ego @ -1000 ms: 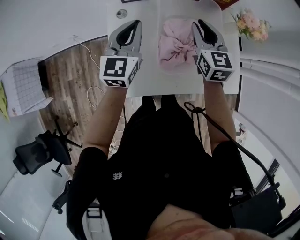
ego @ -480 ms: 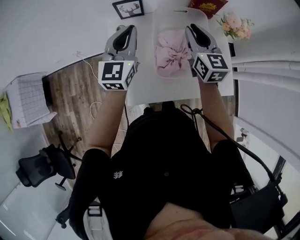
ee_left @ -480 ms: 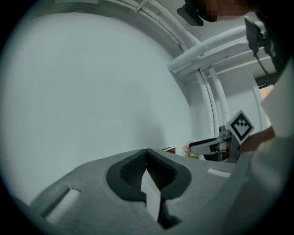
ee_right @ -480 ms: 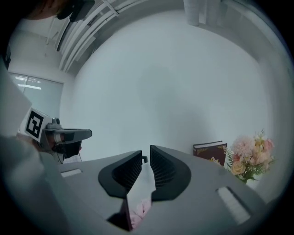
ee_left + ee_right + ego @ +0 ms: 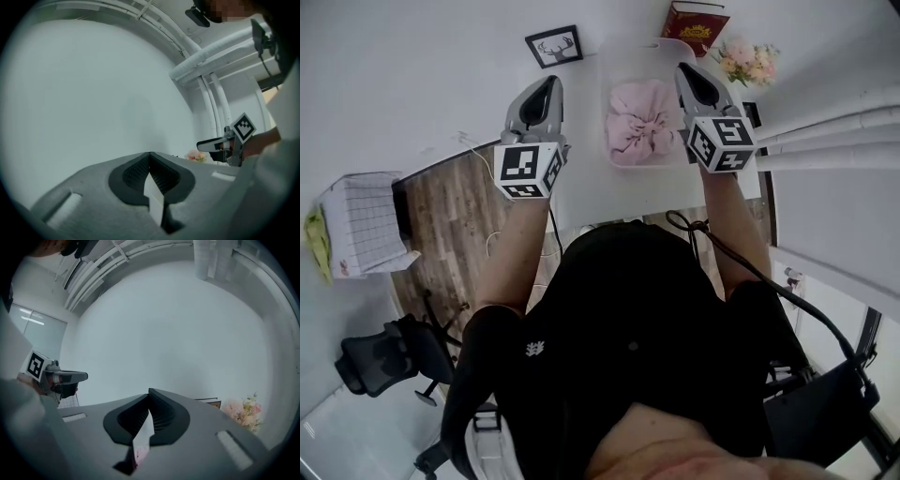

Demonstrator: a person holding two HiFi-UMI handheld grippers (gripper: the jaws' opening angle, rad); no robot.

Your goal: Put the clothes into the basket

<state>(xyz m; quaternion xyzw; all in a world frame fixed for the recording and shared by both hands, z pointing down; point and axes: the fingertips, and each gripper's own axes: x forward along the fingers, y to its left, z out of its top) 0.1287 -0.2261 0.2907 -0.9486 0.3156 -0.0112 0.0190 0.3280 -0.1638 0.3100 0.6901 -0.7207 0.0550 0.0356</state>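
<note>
Where the clothes lie: a bunched pink garment (image 5: 642, 131) sits inside the white basket (image 5: 649, 62), which stands mid-tabletop toward the far edge of the white table (image 5: 581, 192).
Left gripper (image 5: 551, 82): raised over the tabletop's left edge, beside the basket; its jaws meet tip to tip with nothing between them.
Right gripper (image 5: 684, 67): raised over the basket's right rim; its jaws have just been closing and meet tip to tip, gripping nothing; pink cloth shows only below, through the slit behind the tips.
Far edge: a framed deer picture (image 5: 554, 45) by the left corner, a red book (image 5: 694, 26), flowers (image 5: 747, 62) by the right corner.
Floor: an office chair (image 5: 384, 361) on wood flooring (image 5: 441, 216).
</note>
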